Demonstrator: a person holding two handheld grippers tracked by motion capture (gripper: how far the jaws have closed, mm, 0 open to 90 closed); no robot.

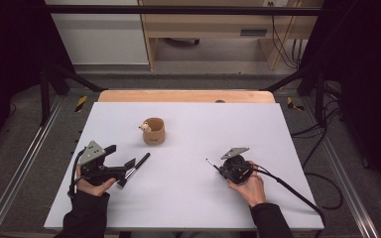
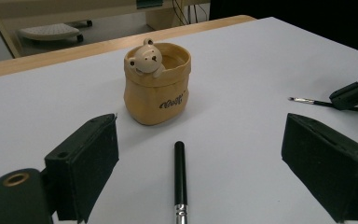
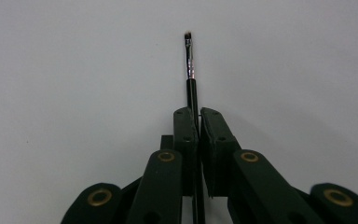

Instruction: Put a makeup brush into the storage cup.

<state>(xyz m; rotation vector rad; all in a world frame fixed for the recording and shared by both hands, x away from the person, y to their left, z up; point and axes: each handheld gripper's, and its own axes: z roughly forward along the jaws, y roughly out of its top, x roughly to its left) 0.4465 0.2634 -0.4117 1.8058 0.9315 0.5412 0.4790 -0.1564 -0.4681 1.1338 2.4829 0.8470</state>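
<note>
The white tabletop point(image 1: 188, 198) carried everything. The left gripper point(image 1: 129, 171) rested near its left front, its 2 fingers point(image 2: 86, 163) spread wide apart and gripping nothing, with a black-handled brush point(image 2: 179, 175) lying on the surface between them, touching neither. The right gripper point(image 1: 218, 168) had its fingers point(image 3: 186, 135) closed tight on a thin brush point(image 3: 189, 60), bristle tip sticking out ahead. Behind the black-handled brush stood a tan bear cup point(image 1: 154, 131), upright; its contents could not be made out.
</note>
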